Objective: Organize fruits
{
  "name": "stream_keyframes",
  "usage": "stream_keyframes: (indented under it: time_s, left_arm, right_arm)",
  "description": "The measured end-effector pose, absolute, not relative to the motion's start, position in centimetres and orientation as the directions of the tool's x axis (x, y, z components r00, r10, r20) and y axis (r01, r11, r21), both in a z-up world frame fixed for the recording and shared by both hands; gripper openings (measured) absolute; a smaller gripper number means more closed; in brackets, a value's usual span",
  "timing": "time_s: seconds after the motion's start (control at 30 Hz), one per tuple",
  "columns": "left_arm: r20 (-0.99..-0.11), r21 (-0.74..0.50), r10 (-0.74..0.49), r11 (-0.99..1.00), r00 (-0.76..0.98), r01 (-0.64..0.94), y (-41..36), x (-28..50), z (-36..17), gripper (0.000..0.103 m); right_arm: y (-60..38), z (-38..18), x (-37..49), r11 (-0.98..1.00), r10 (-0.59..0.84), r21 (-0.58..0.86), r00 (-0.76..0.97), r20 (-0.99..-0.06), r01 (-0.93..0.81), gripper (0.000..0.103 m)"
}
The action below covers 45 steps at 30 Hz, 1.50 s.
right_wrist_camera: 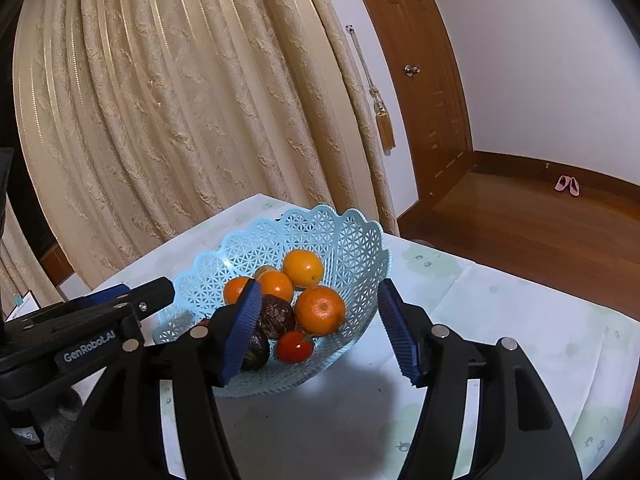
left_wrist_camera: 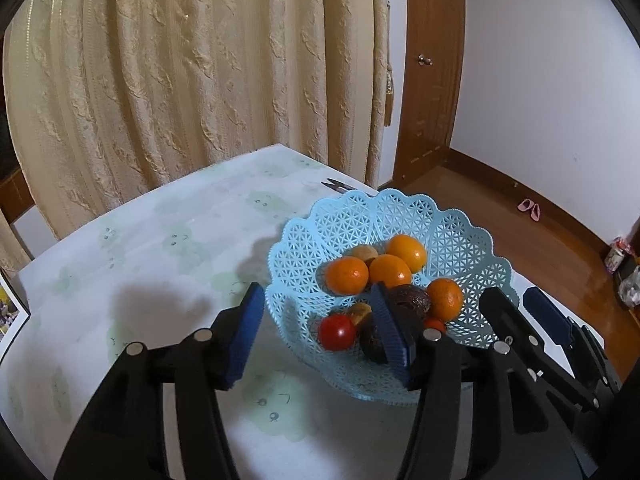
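Note:
A light blue lattice basket (left_wrist_camera: 472,240) (right_wrist_camera: 352,236) stands on the table and holds several oranges (left_wrist_camera: 346,276) (right_wrist_camera: 320,310), two dark passion fruits (left_wrist_camera: 412,300) (right_wrist_camera: 276,316), small red tomatoes (left_wrist_camera: 337,332) (right_wrist_camera: 294,346) and a small brown fruit (left_wrist_camera: 365,253). My left gripper (left_wrist_camera: 320,336) is open and empty, held just before the basket's near left rim. My right gripper (right_wrist_camera: 320,332) is open and empty, its fingers either side of the basket's near edge. The right gripper also shows at the right of the left wrist view (left_wrist_camera: 516,312).
The table (left_wrist_camera: 160,240) has a pale green patterned cloth. Scissors (left_wrist_camera: 340,186) lie behind the basket. A beige curtain (left_wrist_camera: 200,80) hangs behind the table. A wooden door (left_wrist_camera: 432,80) and wooden floor are to the right. A framed picture (left_wrist_camera: 8,304) is at the left edge.

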<state>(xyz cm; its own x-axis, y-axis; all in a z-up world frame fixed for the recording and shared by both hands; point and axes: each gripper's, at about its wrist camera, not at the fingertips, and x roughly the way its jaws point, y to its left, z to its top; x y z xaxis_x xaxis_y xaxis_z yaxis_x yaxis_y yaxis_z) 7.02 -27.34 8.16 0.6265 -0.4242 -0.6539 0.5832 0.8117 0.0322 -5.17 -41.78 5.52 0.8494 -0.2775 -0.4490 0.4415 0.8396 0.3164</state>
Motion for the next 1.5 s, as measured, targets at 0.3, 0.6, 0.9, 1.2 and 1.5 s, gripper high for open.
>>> stream_keyframes:
  time_s: [0.3, 0.6, 0.9, 1.2, 1.5]
  left_arm:
    - [-0.647, 0.046, -0.400, 0.829, 0.649, 0.558, -26.8, 6.9, 8.4, 0.068]
    - [-0.612, 0.104, -0.331, 0.867, 0.718, 0.488, -25.4, 6.7, 8.8, 0.090]
    - [-0.563, 0.152, -0.261, 0.900, 0.784, 0.409, -23.7, 6.3, 9.3, 0.093]
    - [-0.529, 0.197, -0.229, 0.904, 0.817, 0.380, -23.0, 5.7, 9.3, 0.098]
    - [-0.519, 0.218, -0.213, 0.904, 0.828, 0.369, -23.0, 5.7, 9.4, 0.098]
  right_arm:
    - [-42.1, 5.7, -5.6, 0.828, -0.301, 0.321, 0.847, -0.438, 0.460, 0.079]
    - [-42.4, 5.7, -6.0, 0.812, -0.335, 0.325, 0.843, -0.420, 0.484, 0.100]
    - [-42.5, 5.6, -6.7, 0.817, -0.313, 0.335, 0.848, -0.427, 0.469, 0.100]
    - [-40.4, 5.7, -6.5, 0.884, -0.202, 0.302, 0.874, -0.442, 0.357, 0.100]
    - [-40.4, 5.6, -6.4, 0.874, -0.232, 0.289, 0.857, -0.460, 0.391, 0.100]
